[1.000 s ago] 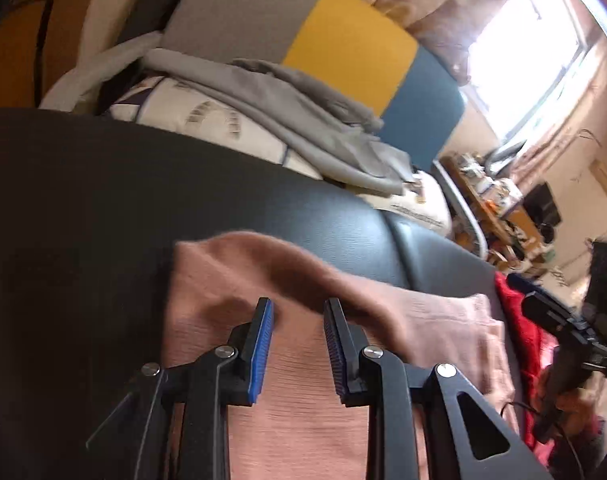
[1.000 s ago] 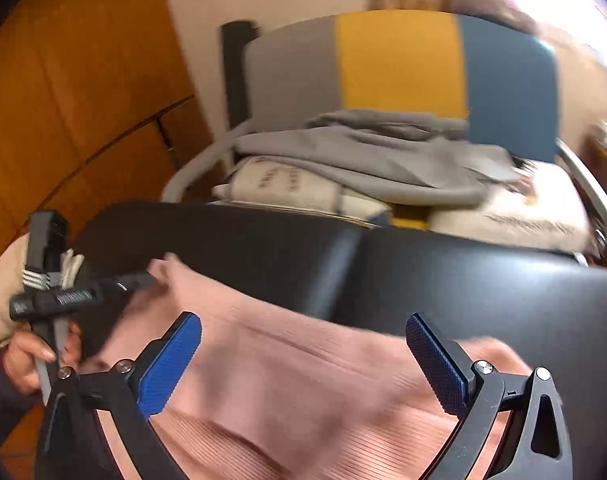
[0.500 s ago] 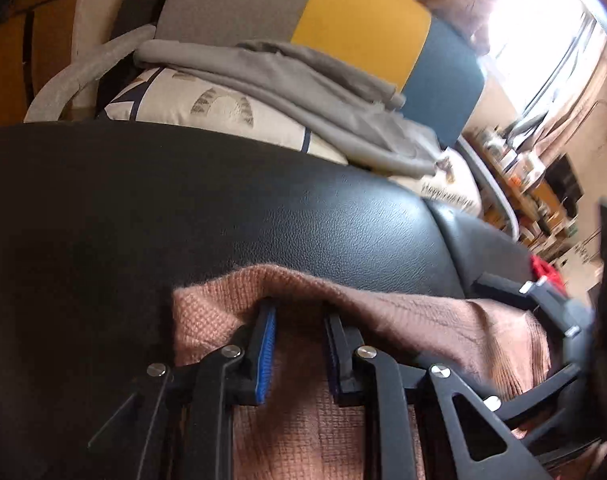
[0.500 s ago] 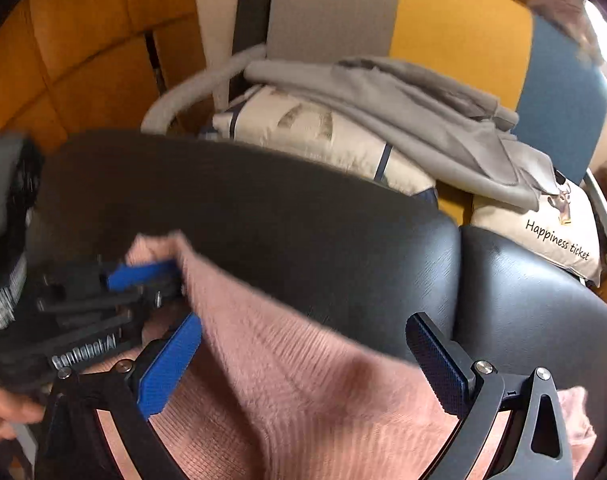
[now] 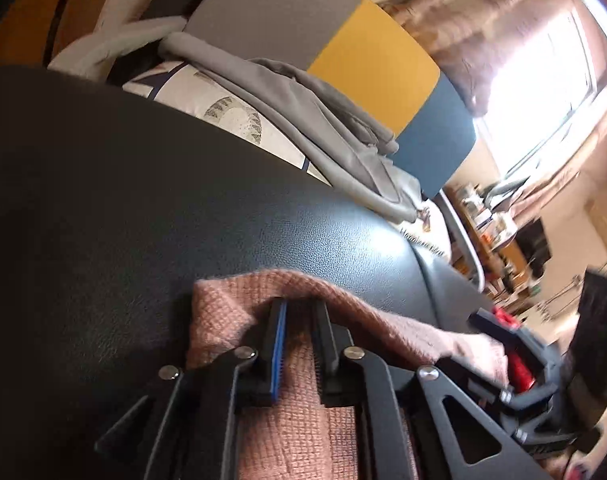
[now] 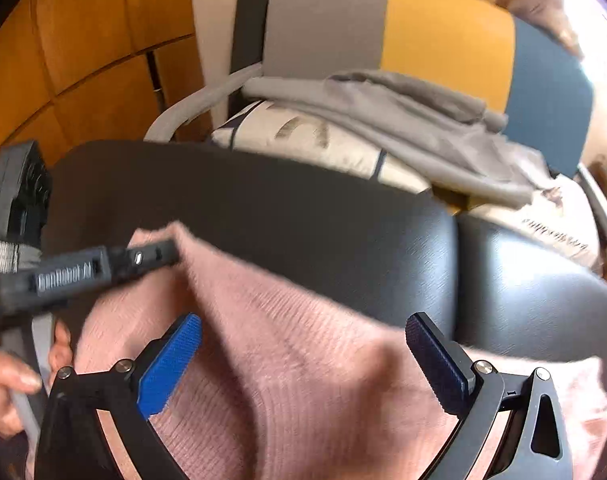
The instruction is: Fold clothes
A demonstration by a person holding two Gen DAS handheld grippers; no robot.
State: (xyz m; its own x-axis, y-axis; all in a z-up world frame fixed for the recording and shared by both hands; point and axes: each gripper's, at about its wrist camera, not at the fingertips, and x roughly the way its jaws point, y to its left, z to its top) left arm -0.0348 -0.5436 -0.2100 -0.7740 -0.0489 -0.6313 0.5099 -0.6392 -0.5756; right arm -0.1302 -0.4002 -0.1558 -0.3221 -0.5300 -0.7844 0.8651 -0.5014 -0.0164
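From the left wrist, a pink knit sweater [image 5: 303, 420] lay on the black leather seat [image 5: 143, 200], its folded edge draped over the left gripper [image 5: 299, 344], whose jaws clamped the fabric. From the right wrist, the sweater [image 6: 303, 360] spread beneath the right gripper [image 6: 303, 356], jaws wide apart.

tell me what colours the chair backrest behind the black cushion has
Three blocks on the chair backrest: grey, yellow, blue. Clearest in the right wrist view.

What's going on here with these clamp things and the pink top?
A person is folding a pink knitted sweater on a black leather seat. The left hand-held gripper is pinched on the sweater's folded edge, while the right hand-held gripper hangs wide open over the fabric, gripping nothing. A grey garment lies on the colourful chair behind.
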